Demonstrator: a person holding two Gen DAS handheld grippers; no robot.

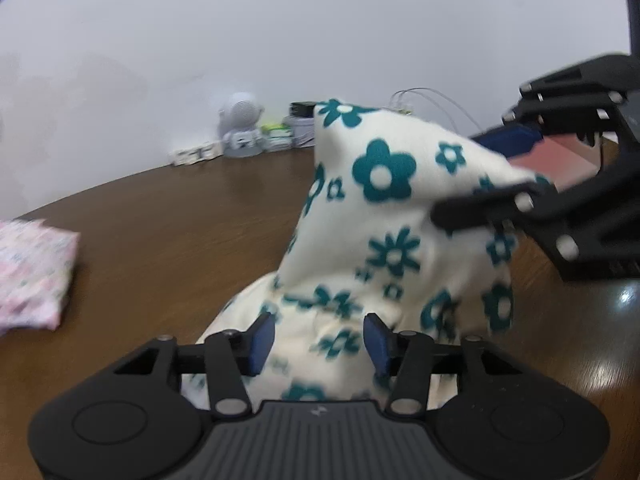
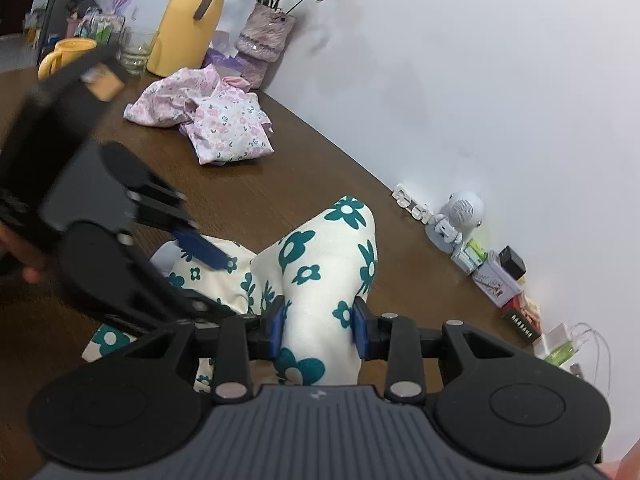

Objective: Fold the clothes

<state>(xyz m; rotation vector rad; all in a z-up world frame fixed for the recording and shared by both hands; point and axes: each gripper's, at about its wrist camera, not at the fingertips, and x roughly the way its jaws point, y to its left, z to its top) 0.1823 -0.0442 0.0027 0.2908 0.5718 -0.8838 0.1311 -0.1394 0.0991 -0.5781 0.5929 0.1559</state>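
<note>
Overhead, nothing; at table level, a dark brown wooden table (image 2: 320,168) stood against a plain white wall (image 2: 460,60). At its far end a furry lilac vase (image 2: 262,38) held dried flowers on long stems. Beside it stood a yellow pump flask (image 2: 188,20), a clear glass jar (image 2: 136,54) whose contents could not be made out, and a yellow mug (image 2: 66,56). A crumpled pink floral garment (image 2: 208,118) lay on the table near the vase, well apart from the work.

Along the wall sat a small white robot-shaped speaker (image 2: 456,220), white letter blocks (image 2: 408,202) and a row of small boxes and tins (image 2: 500,276).

Nearer the cameras, a cream garment with teal flowers (image 2: 320,272) lay partly on the table and partly lifted, one fold rising into a peak. Motion blur softened both views.

The left gripper (image 1: 319,340) had its blue-padded fingers (image 1: 262,342) spread apart, with loose cloth bunched between them; whether the pads touched the fabric could not be told. The right gripper (image 2: 319,326) had its blue pads (image 2: 277,326) pressed against either side of a thick roll of the same garment, pinching it. In the left wrist view, that gripper appeared at the right edge, gripping the raised cloth.
</note>
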